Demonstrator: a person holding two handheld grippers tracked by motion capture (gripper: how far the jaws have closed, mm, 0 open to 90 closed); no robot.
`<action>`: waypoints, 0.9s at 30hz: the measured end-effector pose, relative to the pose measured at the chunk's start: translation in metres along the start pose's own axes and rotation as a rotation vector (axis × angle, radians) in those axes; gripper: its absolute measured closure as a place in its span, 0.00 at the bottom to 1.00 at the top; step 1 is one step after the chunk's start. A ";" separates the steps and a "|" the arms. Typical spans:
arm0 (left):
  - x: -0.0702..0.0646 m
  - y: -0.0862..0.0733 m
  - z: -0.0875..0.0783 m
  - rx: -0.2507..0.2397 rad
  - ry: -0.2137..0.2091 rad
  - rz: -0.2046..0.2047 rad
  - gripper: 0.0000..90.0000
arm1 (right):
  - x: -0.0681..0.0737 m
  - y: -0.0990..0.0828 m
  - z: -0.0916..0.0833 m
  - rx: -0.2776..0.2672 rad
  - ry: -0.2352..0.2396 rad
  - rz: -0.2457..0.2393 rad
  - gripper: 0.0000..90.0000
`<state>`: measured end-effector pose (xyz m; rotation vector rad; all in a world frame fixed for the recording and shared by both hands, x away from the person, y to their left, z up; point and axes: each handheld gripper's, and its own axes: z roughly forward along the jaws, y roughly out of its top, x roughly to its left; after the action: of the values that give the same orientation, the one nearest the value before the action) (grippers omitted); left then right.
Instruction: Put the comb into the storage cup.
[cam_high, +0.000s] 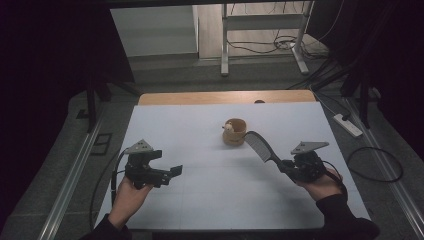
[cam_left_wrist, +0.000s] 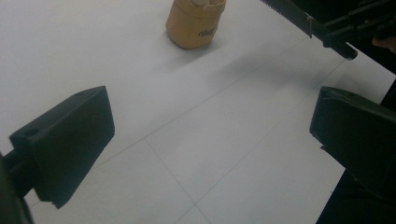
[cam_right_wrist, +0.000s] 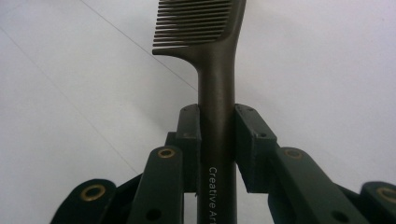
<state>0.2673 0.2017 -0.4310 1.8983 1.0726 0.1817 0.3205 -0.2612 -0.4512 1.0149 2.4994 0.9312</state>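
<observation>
A dark comb (cam_high: 260, 145) with a long handle is clamped by its handle in my right gripper (cam_high: 286, 166), held above the table's right side with its teeth end pointing up and left toward a small tan wooden cup (cam_high: 234, 131). In the right gripper view both pads press on the comb handle (cam_right_wrist: 216, 140). My left gripper (cam_high: 176, 171) hovers over the table's left side, jaws wide apart with nothing between them. In the left gripper view the cup (cam_left_wrist: 194, 22) stands ahead and the comb (cam_left_wrist: 299, 16) crosses the top right corner.
A white sheet covers the table (cam_high: 210, 200), with a strip of bare wood at the far edge. Beyond it are a metal frame's legs (cam_high: 225, 45) and cables on the floor. A power strip (cam_high: 348, 125) lies right of the table.
</observation>
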 end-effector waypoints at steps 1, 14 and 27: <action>0.000 0.003 0.002 0.001 -0.010 0.009 0.00 | 0.001 0.000 -0.001 -0.006 -0.001 -0.009 0.80; 0.002 0.022 0.017 0.000 -0.068 0.024 0.00 | 0.008 -0.001 -0.006 -0.041 0.000 -0.046 0.80; -0.004 0.044 0.044 0.014 -0.136 0.047 0.00 | 0.016 -0.001 -0.013 -0.087 -0.005 -0.091 0.80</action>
<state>0.3141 0.1619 -0.4208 1.9204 0.9411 0.0700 0.3027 -0.2564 -0.4425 0.8676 2.4554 0.9993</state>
